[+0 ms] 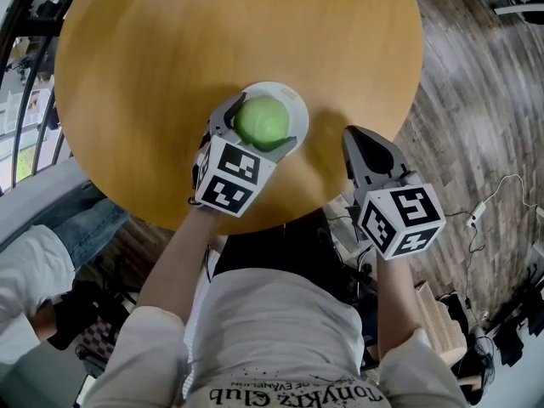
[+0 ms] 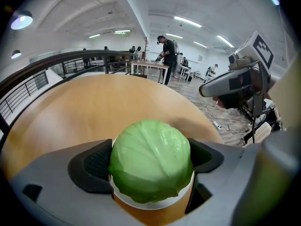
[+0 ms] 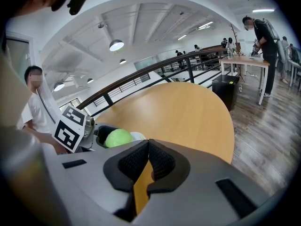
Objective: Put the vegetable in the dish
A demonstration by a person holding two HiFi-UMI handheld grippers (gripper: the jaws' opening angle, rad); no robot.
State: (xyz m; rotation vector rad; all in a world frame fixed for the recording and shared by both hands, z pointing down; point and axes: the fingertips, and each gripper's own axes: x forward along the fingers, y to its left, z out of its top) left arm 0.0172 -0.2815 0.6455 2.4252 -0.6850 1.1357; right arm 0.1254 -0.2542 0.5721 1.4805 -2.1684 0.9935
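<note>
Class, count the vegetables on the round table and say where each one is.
1. The green cabbage sits on the white dish by the table's near edge, between the left gripper's jaws. No other shows, though that gripper covers some table.

The person is wearing a white short-sleeved shirt (image 1: 280,330) with black lettering running across its lower hem. The left gripper (image 1: 259,130) and the right gripper (image 1: 361,143) are showing grey moulded bodies with black ribbed pads (image 3: 162,161). The left cube (image 1: 228,175) and the right cube (image 1: 401,219) are displaying black square markers on white faces.
</note>
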